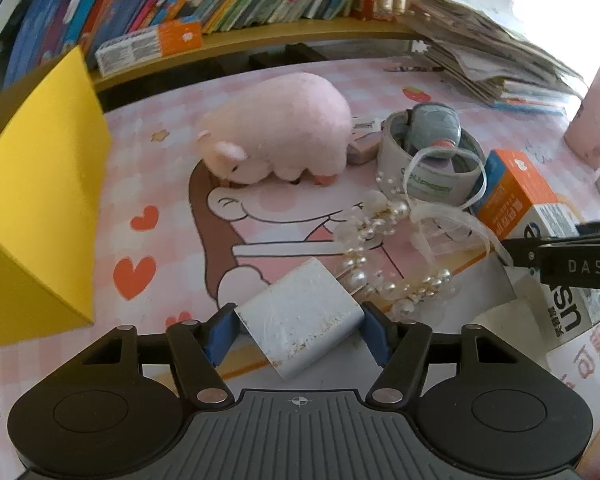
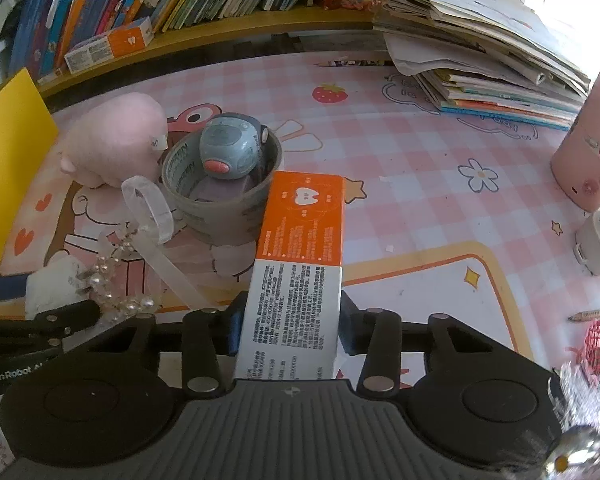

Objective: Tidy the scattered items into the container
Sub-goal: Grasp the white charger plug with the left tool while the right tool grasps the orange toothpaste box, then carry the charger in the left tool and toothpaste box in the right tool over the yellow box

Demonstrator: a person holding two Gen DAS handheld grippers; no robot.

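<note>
Gripped between the blue pads of the left gripper [image 1: 300, 330], a white rectangular block [image 1: 298, 320] is sitting tilted, its long axis running from lower right up toward upper left; the jaws are standing moderately apart, clamped on its two sides. Just beyond it, a pearl bracelet [image 1: 380, 264] with a sheer ribbon is lying on the cartoon-printed table mat [image 1: 284, 80], touching the block's far corner. Farther out, a pink plush pig [image 1: 280, 140] is resting beside a tape roll [image 1: 432, 168] that is holding a grey-blue toy [image 1: 432, 124]. The yellow container [image 1: 40, 200] is standing at the left, well apart from the block. The right gripper [image 2: 292, 328] is clamping an orange-and-white toothpaste box [image 2: 300, 248], whose long axis is pointing straight away from the camera, its orange end reaching the tape roll [image 2: 220, 200].
</note>
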